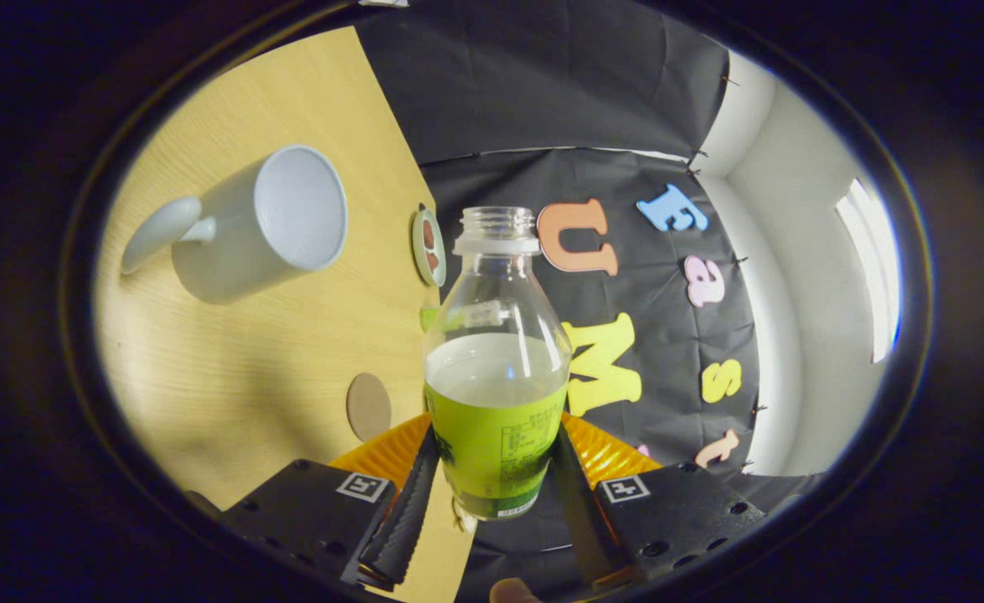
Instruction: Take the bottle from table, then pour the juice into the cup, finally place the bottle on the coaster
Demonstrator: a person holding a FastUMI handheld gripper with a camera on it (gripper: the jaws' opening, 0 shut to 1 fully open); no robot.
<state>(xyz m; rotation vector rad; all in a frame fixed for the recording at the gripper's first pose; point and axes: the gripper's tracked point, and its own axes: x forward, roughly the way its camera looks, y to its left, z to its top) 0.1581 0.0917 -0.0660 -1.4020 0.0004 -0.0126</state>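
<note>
Nearest: gripper [496, 494] fingers pinching uncapped bottle [496, 368] at green label, lifting it clear of wooden table [232, 368]. Round coaster [368, 406] lying beside fingers. White cup [261, 222] standing farther off. Small disc [429, 247] at table's edge, partly hiding behind bottle, hard making out. Black cloth wall [542, 92] hanging beyond.

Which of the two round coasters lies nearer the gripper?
The plain brown coaster, just beside the held bottle; the patterned coaster lies farther, past the mug.
</note>
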